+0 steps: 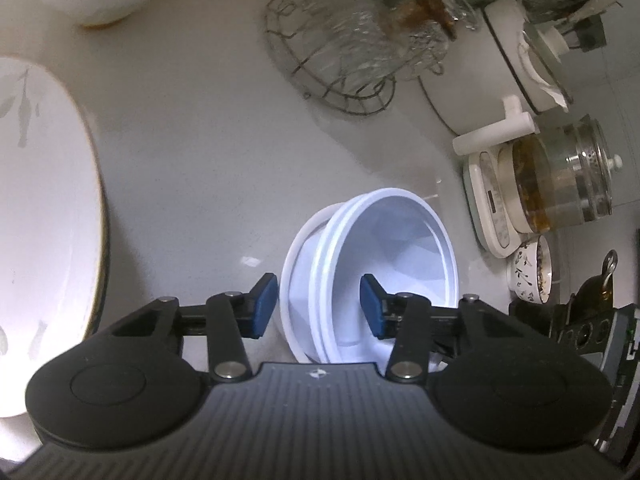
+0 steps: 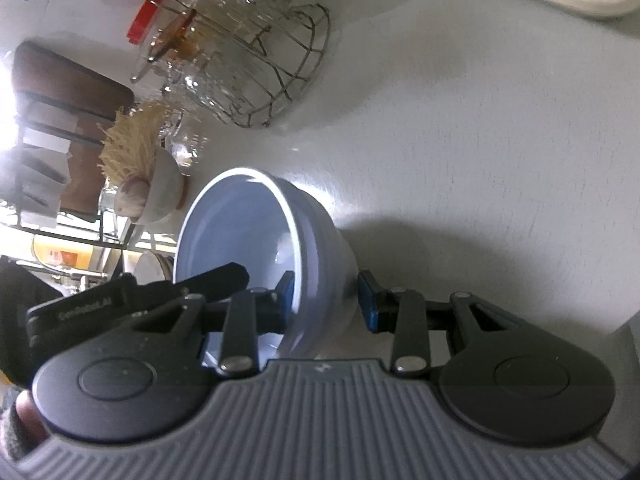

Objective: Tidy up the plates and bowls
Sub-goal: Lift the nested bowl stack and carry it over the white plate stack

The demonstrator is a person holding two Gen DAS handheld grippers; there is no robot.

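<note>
Both tools straddle the rim of the white bowls (image 1: 372, 276), which sit nested and tipped just above or on the table (image 1: 192, 152). The left tool (image 1: 318, 306) has one pad outside the wall and one inside, with a visible gap on each side, so it is open and not yet clamping. The right tool (image 2: 326, 300) stands the same way on the bowls (image 2: 256, 248); its inner pad looks close to the wall, but I cannot tell whether it presses.

The risk, as I judge it, is that the thin nested bowls separate or flex if only one is pinched, or slide away on the smooth table. The large plate (image 1: 44, 220) nearby could be knocked.

The bowls' bases are hidden behind the tools, and their count is unclear.
</note>
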